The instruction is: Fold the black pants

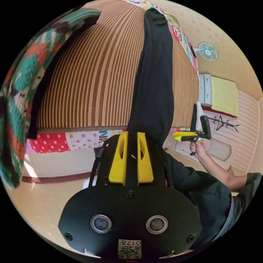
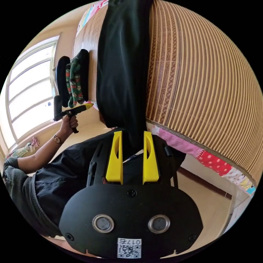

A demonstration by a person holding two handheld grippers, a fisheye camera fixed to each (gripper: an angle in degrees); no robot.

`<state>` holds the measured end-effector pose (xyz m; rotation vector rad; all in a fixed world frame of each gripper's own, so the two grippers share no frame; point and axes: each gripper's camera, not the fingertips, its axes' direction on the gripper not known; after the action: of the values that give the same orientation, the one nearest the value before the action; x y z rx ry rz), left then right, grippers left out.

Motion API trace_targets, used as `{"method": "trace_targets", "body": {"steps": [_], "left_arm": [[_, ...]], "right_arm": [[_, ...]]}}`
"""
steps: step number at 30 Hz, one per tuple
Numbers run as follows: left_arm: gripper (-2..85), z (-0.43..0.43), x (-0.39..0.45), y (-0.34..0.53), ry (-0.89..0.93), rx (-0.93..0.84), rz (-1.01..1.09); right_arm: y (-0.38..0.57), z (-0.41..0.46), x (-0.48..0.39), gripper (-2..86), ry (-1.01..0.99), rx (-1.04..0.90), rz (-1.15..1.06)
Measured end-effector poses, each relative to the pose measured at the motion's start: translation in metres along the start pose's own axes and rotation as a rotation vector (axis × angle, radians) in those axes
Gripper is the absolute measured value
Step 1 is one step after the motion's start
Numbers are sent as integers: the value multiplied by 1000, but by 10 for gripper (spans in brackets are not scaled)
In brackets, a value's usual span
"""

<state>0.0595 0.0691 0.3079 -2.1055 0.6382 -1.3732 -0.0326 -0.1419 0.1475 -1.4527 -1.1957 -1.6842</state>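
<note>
While one pair of black pants lies lengthwise on the bed's striped mat and hangs over its near edge, the left gripper has its two yellow fingers clamped on the hanging end. The right gripper has fingers apart, black cloth between; contact cannot be judged. One stack of folded clothes sits at the mat's edge, and the pants' far end is cut off.

Black pants: matt cloth. Mat: ribbed woven straw. Jaws: glossy yellow plastic.
</note>
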Motion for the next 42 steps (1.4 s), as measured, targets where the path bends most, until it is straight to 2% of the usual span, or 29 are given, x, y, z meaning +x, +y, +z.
{"method": "trace_targets", "body": {"steps": [3, 7, 11, 14, 16, 18, 21, 23, 25, 31, 36, 42], "left_arm": [[80, 13, 19, -29, -61, -49, 53], [58, 44, 45, -44, -120, -182, 104], [48, 50, 62, -28, -161, -199, 80], [50, 64, 71, -17, -198, -338, 48], [53, 56, 80, -13, -234, -314, 75], [56, 38, 87, -13, -192, -211, 102], [82, 18, 77, -33, -83, -111, 30], [99, 14, 68, -57, 83, -40, 31], [106, 16, 64, -76, 169, -17, 43], [71, 45, 71, -108, 167, -77, 87], [49, 57, 75, -92, 160, -85, 100], [35, 41, 79, -32, 501, -24, 247]], "right_arm": [[-40, 7, 1, 102, 46, -18, 25], [-69, 35, -2, 57, 90, -107, 45], [-56, 47, -5, 46, 97, -113, 49], [-37, 57, 0, 53, 32, -139, 39], [-24, 42, 7, 67, -15, -41, 20], [-23, 26, 17, 78, -73, 46, 19], [-39, 8, 38, 98, -182, 162, 25], [-54, 5, 49, 108, -236, 208, 28], [-75, 13, 61, 118, -311, 228, 38], [-96, 63, 76, 82, -501, 251, 105], [-71, 94, 79, 44, -653, 307, 105], [17, 101, 48, 26, -811, 381, -65]]}}
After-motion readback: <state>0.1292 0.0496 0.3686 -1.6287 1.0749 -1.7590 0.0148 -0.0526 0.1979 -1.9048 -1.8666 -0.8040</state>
